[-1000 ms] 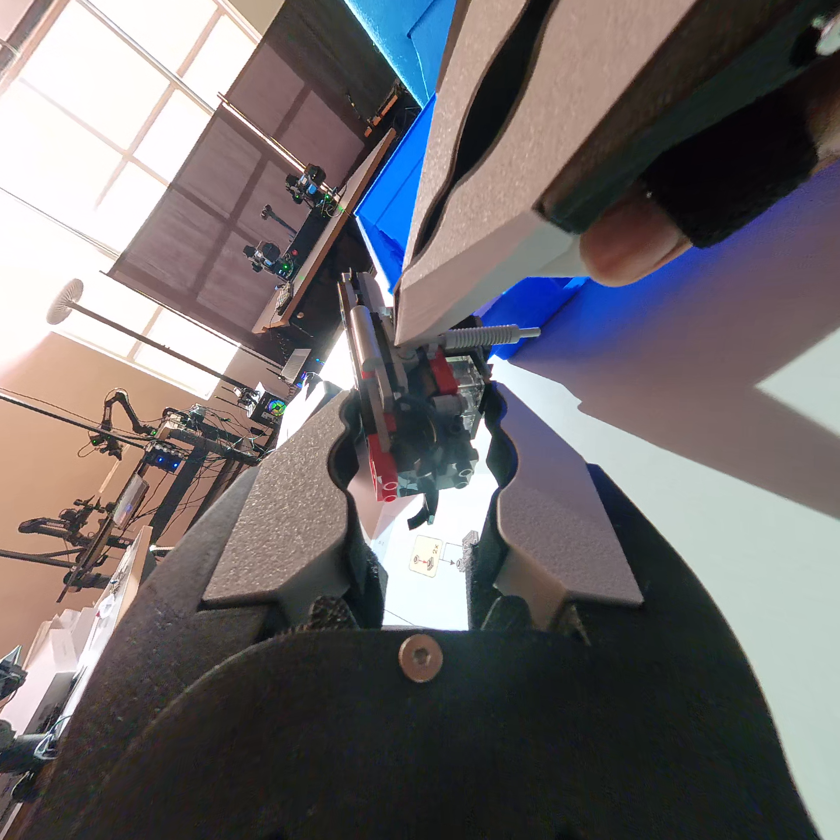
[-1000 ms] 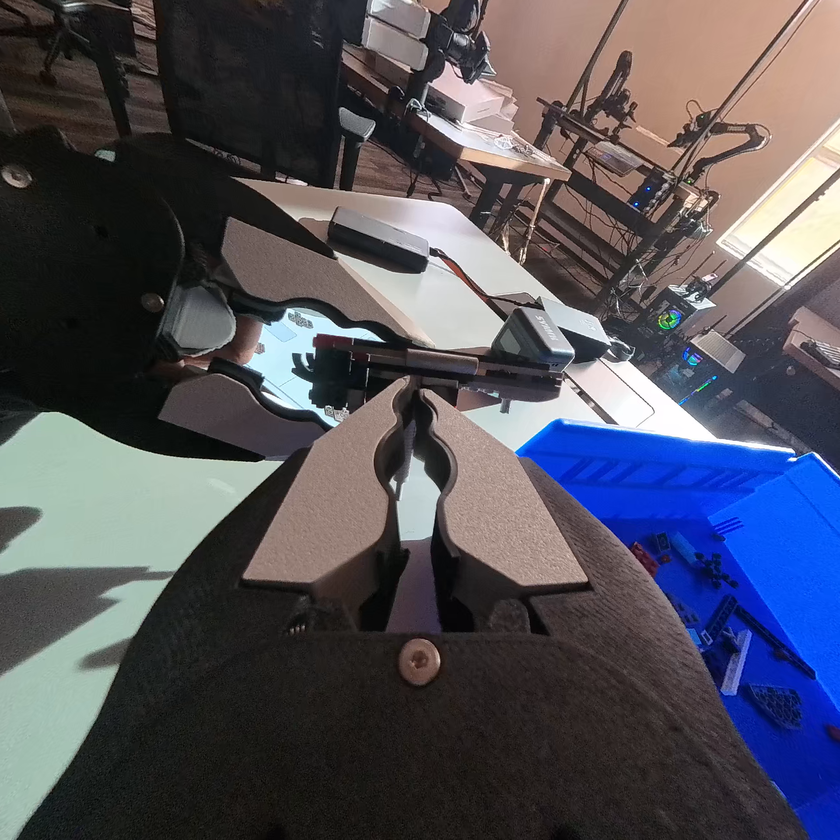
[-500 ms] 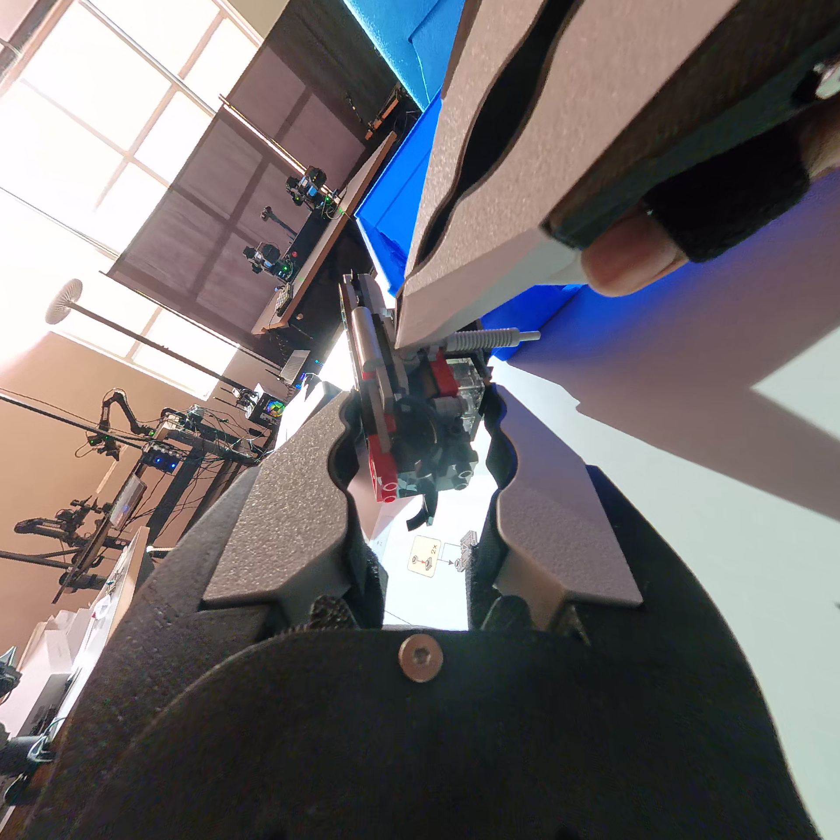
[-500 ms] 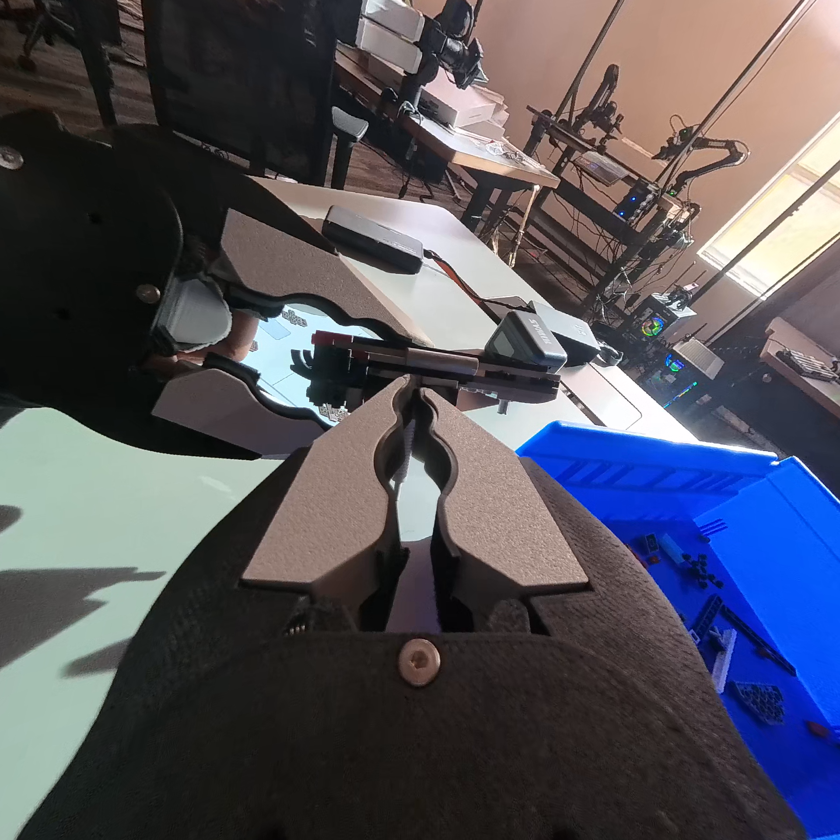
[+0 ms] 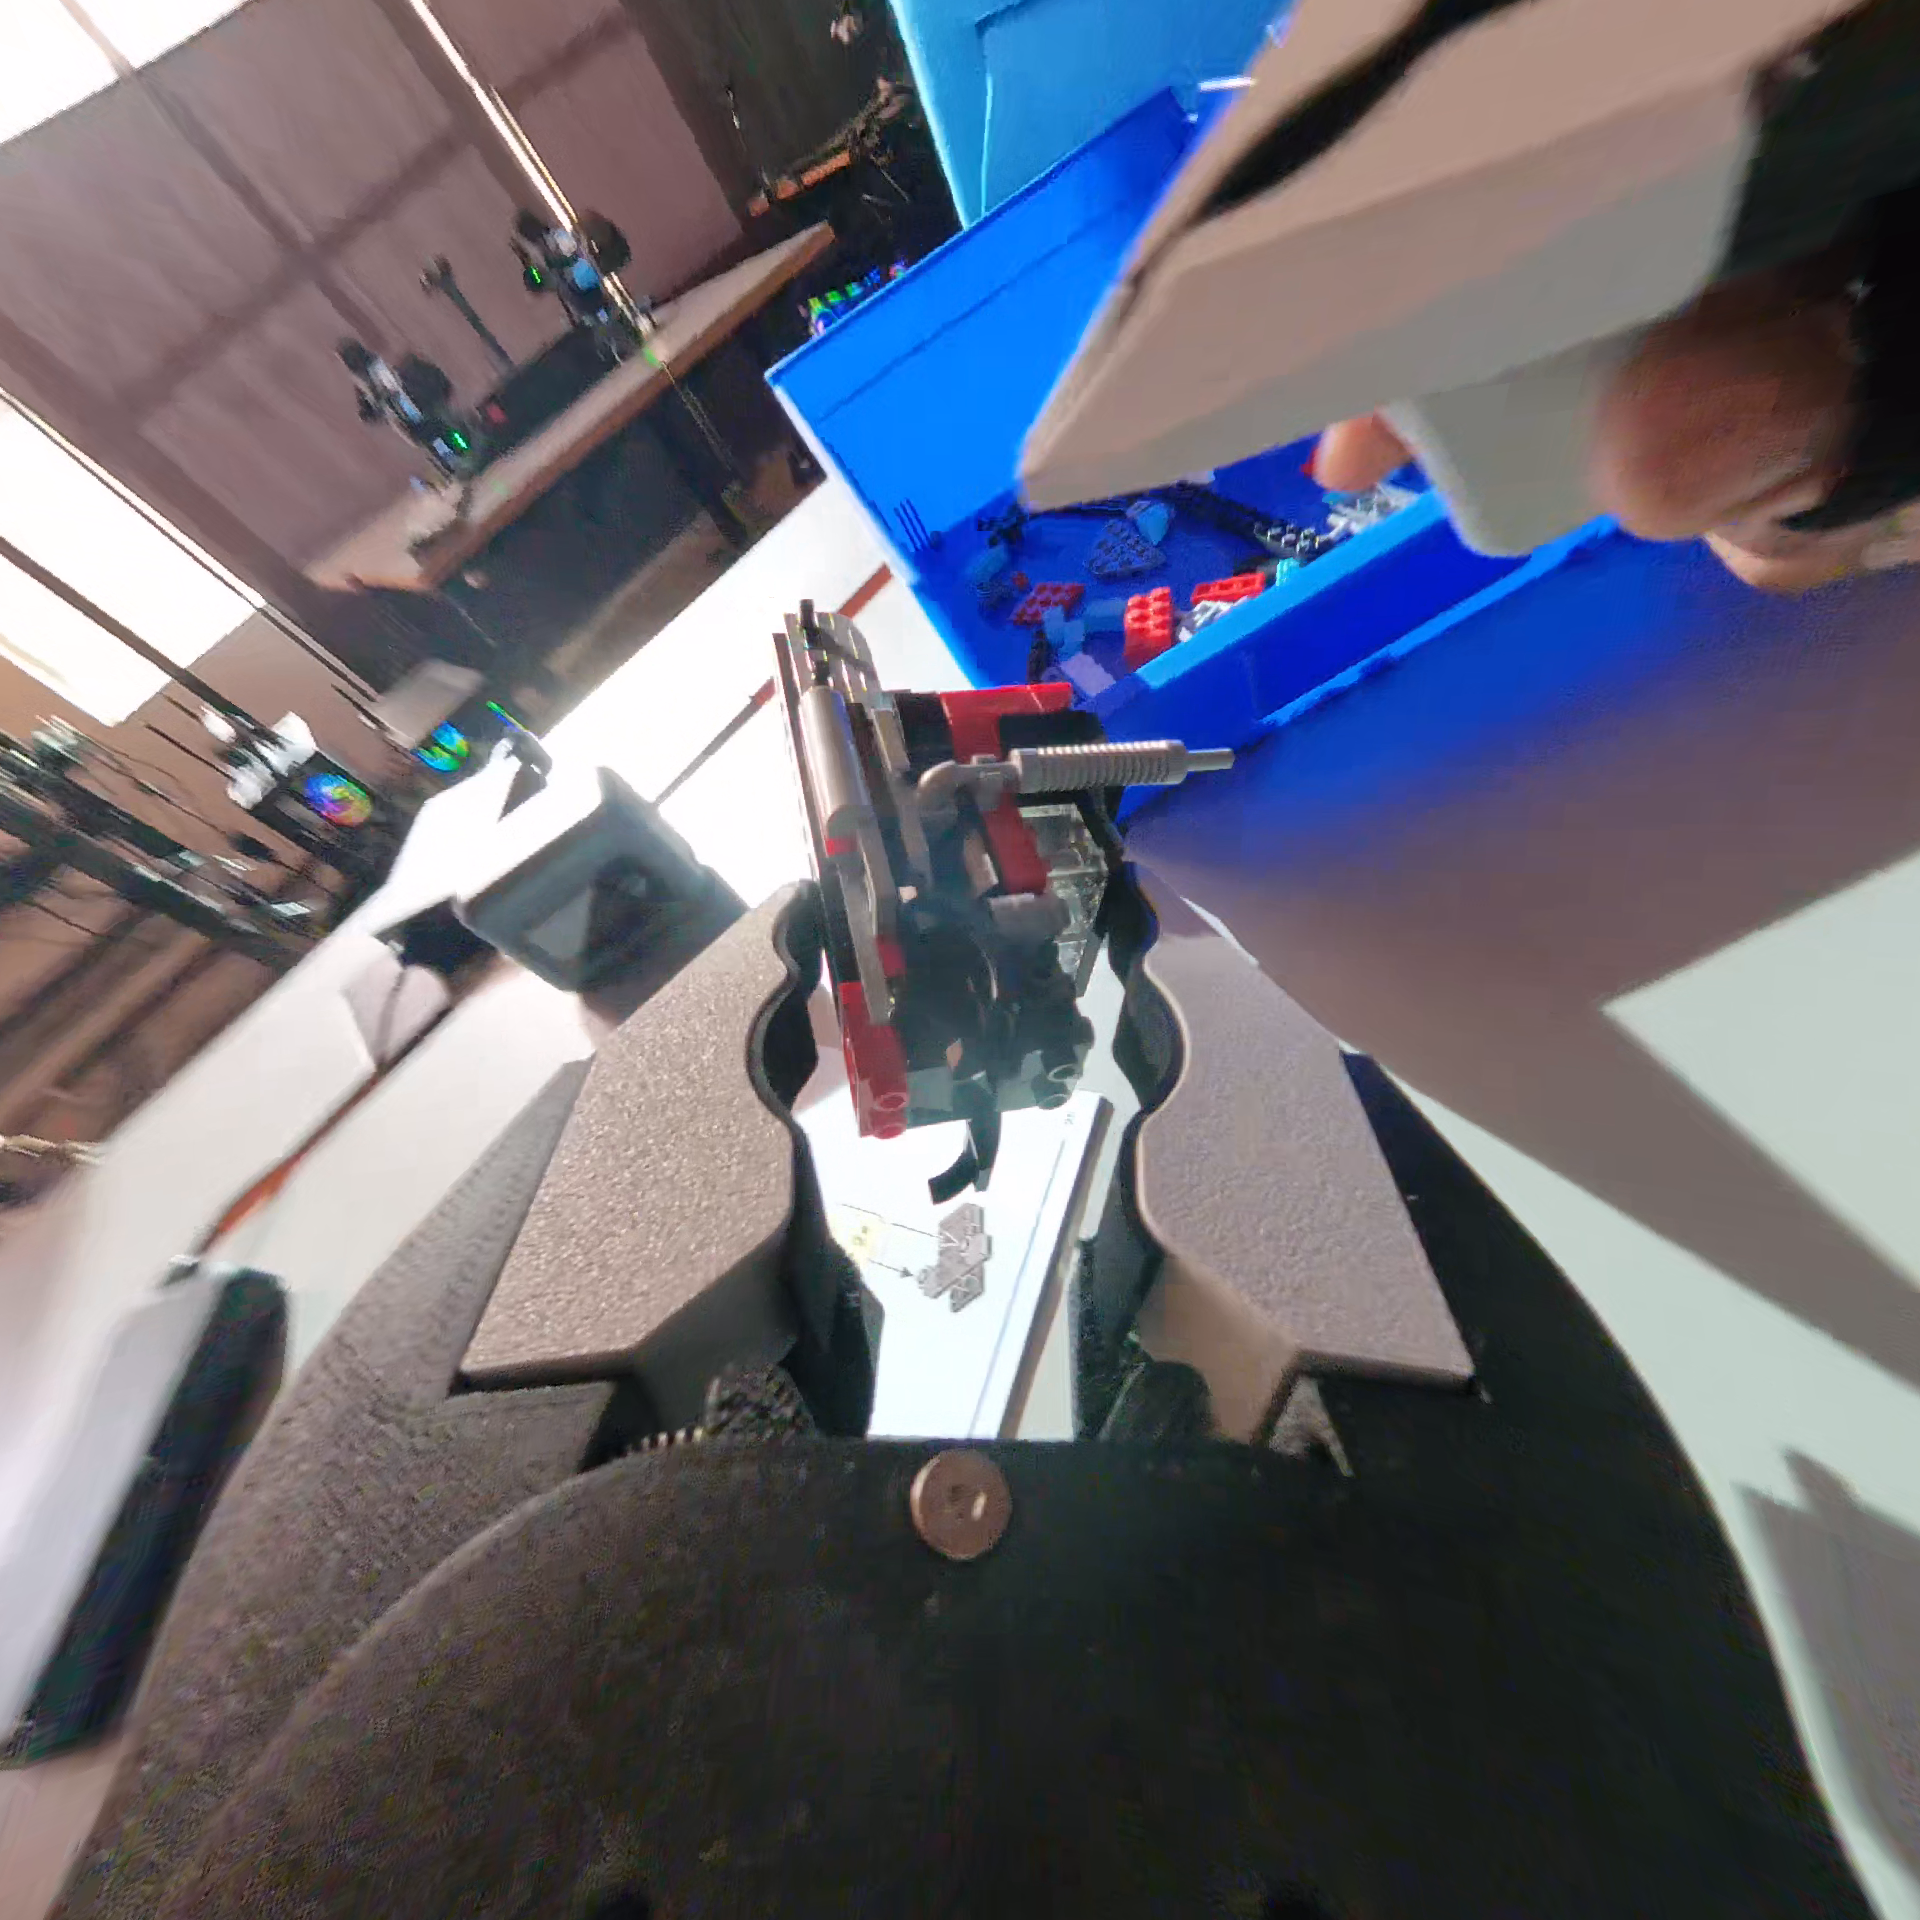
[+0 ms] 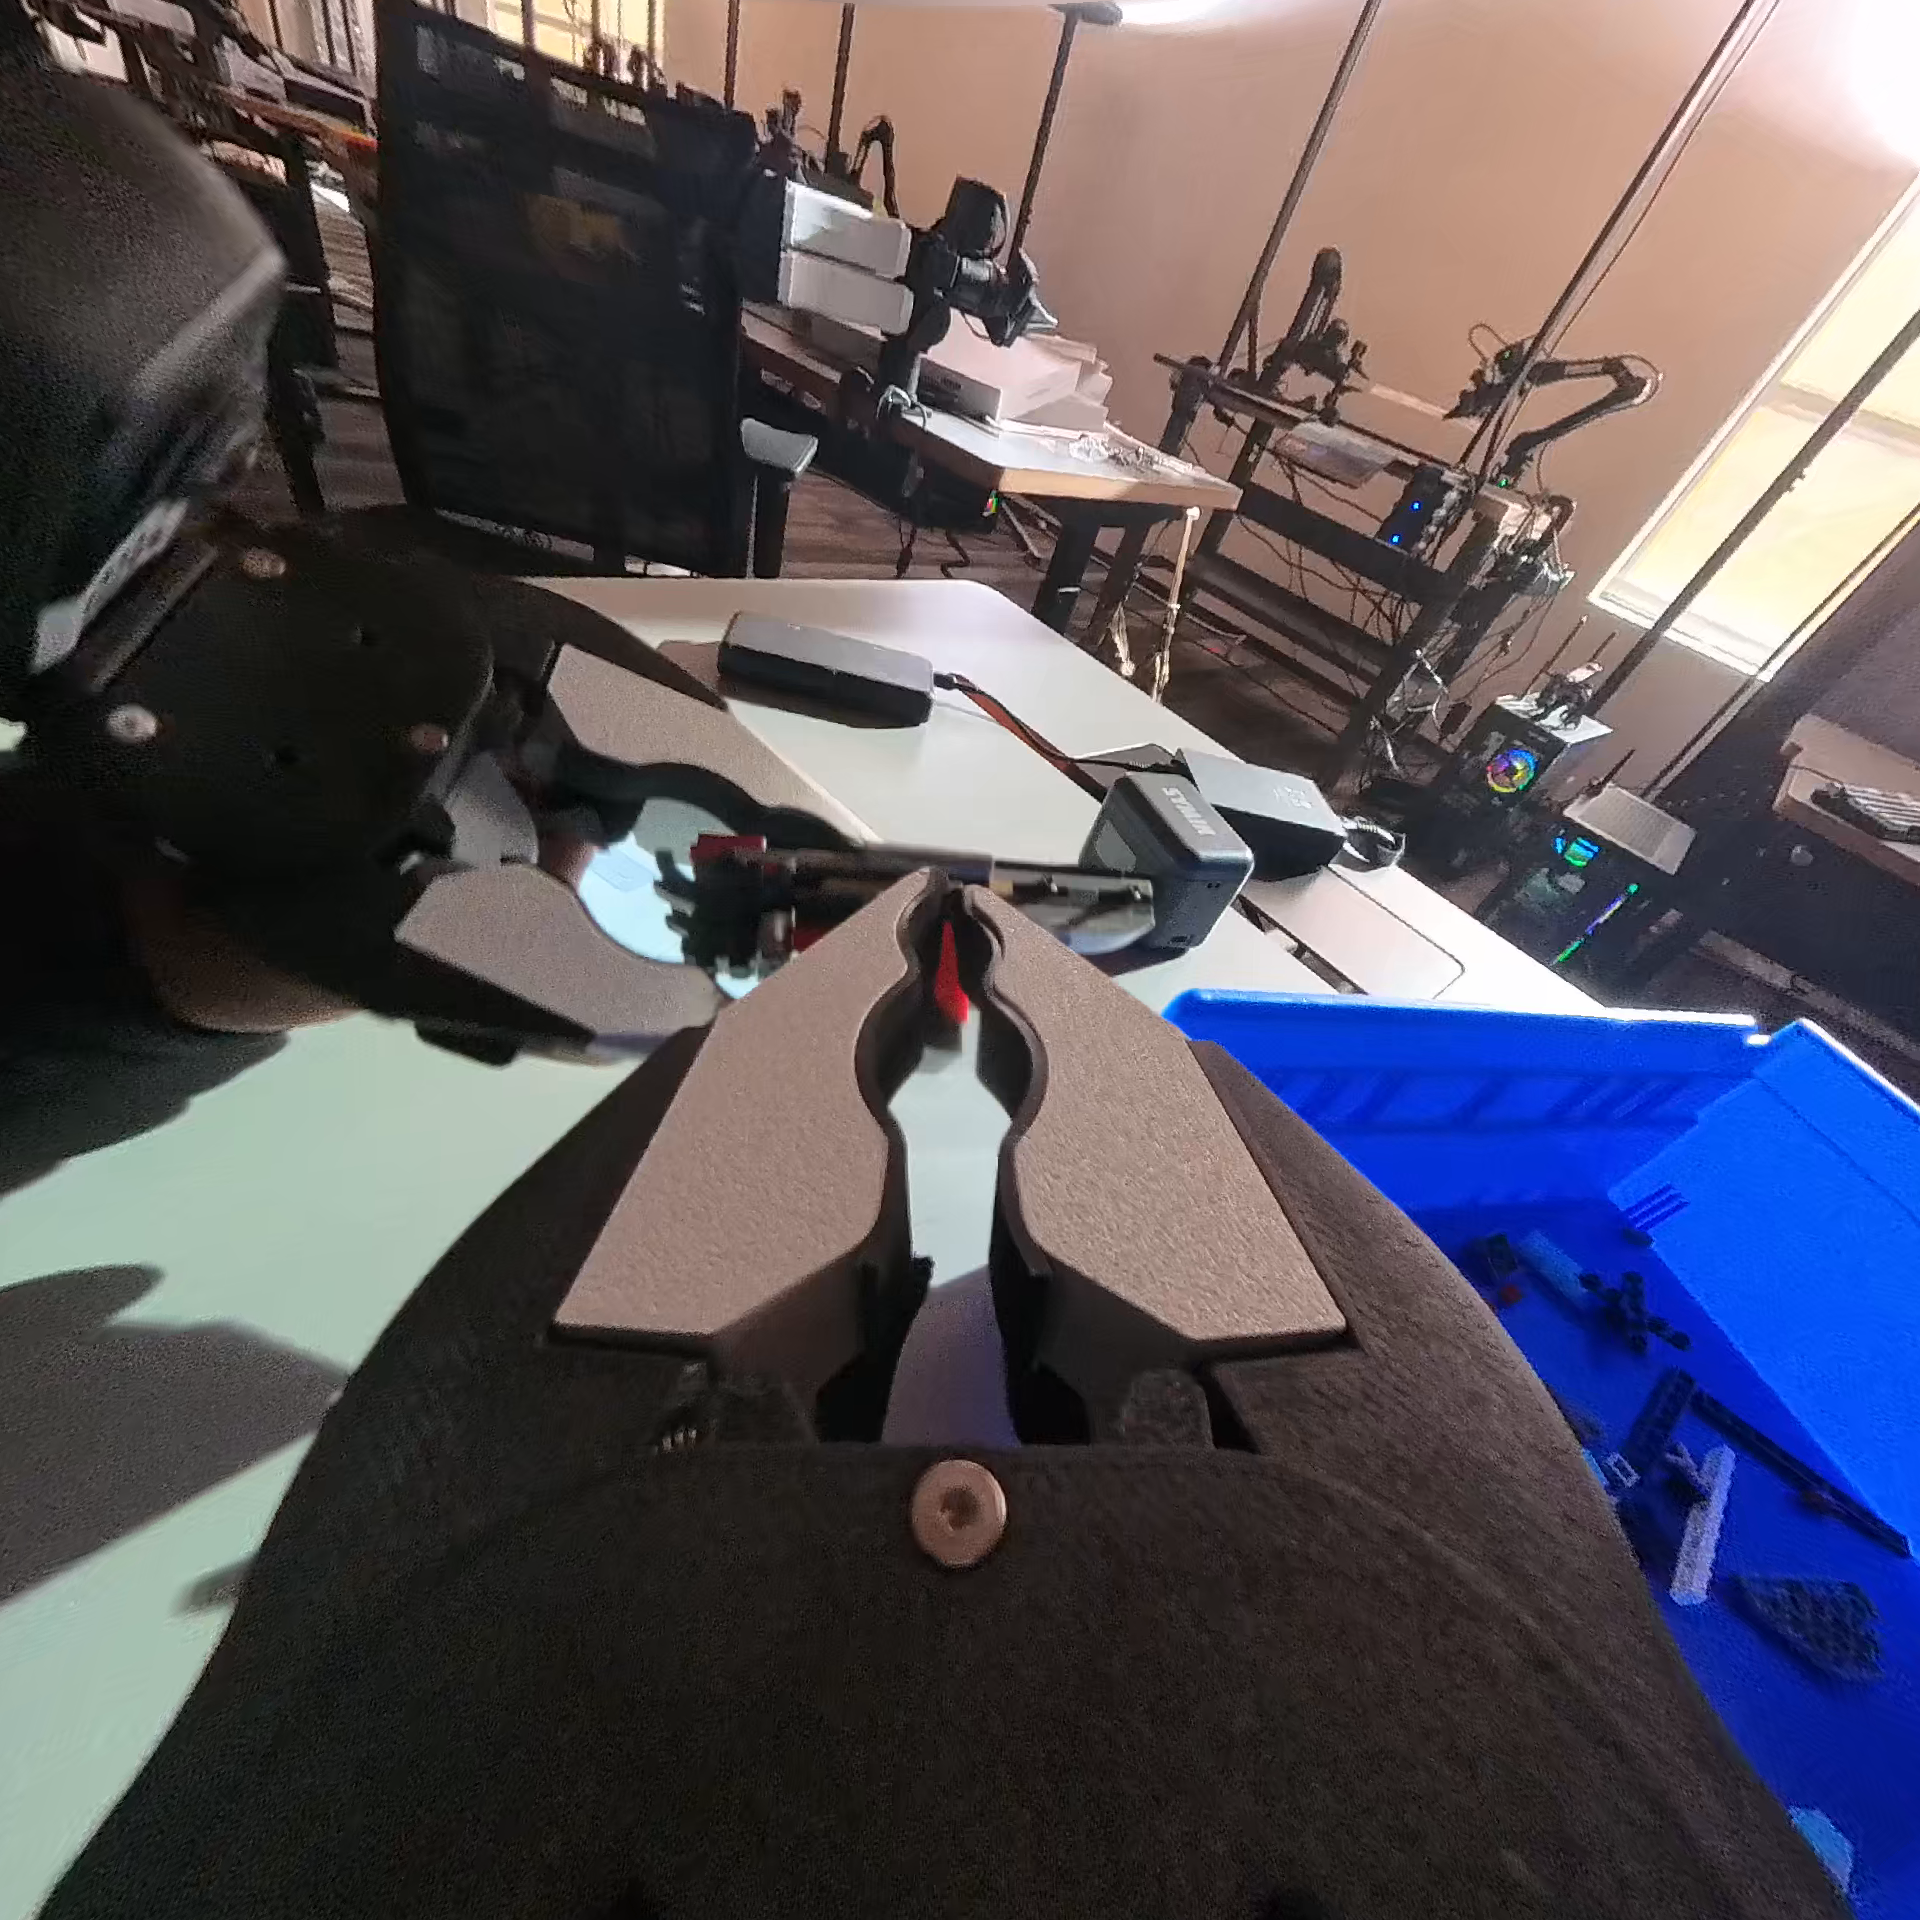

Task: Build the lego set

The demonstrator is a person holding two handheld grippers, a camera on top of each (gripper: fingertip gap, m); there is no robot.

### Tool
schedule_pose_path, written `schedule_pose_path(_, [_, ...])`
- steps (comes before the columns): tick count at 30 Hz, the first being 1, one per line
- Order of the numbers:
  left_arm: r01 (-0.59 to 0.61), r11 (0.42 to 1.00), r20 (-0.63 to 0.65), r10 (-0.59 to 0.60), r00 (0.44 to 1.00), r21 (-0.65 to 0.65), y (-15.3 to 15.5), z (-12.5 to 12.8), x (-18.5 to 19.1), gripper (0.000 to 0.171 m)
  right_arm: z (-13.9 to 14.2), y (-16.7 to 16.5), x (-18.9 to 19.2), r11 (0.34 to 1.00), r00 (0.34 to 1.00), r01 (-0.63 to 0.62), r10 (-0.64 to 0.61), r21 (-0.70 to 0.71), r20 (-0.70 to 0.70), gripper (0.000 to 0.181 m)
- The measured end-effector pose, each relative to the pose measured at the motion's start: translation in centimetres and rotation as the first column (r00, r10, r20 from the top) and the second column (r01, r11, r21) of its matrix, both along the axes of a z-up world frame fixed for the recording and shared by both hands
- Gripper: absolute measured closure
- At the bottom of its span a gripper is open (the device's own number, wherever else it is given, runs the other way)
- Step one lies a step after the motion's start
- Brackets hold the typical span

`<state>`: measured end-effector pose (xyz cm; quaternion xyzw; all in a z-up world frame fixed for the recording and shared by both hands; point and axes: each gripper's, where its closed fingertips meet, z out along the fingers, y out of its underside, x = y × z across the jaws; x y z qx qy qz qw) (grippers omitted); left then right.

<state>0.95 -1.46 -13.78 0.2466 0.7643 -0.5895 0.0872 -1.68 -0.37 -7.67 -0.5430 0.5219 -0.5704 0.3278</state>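
Lego model (image 5: 951, 925), a partly built block of black, red, grey and clear pieces, sits clamped between the fingers of our left gripper (image 5: 961, 935), held up above the pale table (image 5: 1714, 1091). A grey ribbed pin (image 5: 1101, 767) sticks out sideways from its upper part toward the blue bin (image 5: 935, 416). In the right wrist view we see the same model (image 6: 748, 894) as a long flat assembly in the left gripper (image 6: 665, 914), which comes in from the left.

Our right gripper (image 6: 951, 914) has its jaws almost together, only a narrow slit between the tips; something red shows in that slit, but we cannot tell whether it is pinched there or merely behind the tips. In the left wrist view the right gripper (image 5: 1049, 468) hangs blurred over the bin, apart from the model, with a fingertip (image 5: 1725, 416) of the person's hand beneath it.

Loose bricks (image 5: 1143, 613) lie scattered in the bin. An instruction sheet (image 5: 966, 1257) lies on the table under the left gripper. Farther back on the table are a dark flat device (image 6: 826, 665) and two grey boxes (image 6: 1174, 842).
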Motion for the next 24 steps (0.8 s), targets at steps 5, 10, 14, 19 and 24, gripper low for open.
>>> schedule_pose_path(5, [0.022, 0.992, -0.367, 0.026, 0.93, 0.125, 0.1, -0.3, 0.8, 0.116, -0.8, -0.4, -0.4, 0.997, 1.0, -0.022, 0.023, 0.073, -0.02, 0.175])
schedule_pose_path(10, [0.169, 0.962, -0.846, 0.097, 0.524, 0.215, 1.6, -0.1, -0.1, 0.115, -1.4, -0.1, -1.4, 0.987, 0.999, -0.04, 0.043, 0.156, -0.019, 0.163])
schedule_pose_path(14, [0.269, 0.947, -0.983, 0.184, -0.014, 0.174, 3.3, 0.0, -1.2, 0.115, -2.4, 1.3, -2.2, 0.974, 0.994, -0.091, 0.1, 0.209, -0.034, 0.152])
schedule_pose_path(19, [0.279, 0.947, -0.952, 0.225, -0.209, 0.162, 5.2, -0.6, -4.0, 0.115, -3.6, 3.9, -2.8, 0.951, 0.979, -0.17, 0.193, 0.257, -0.07, 0.141])
schedule_pose_path(24, [0.282, 0.946, -0.931, 0.241, -0.276, 0.161, 6.0, -0.6, -6.1, 0.115, -4.9, 5.6, -3.1, 0.917, 0.972, -0.191, 0.226, 0.35, -0.061, 0.13])
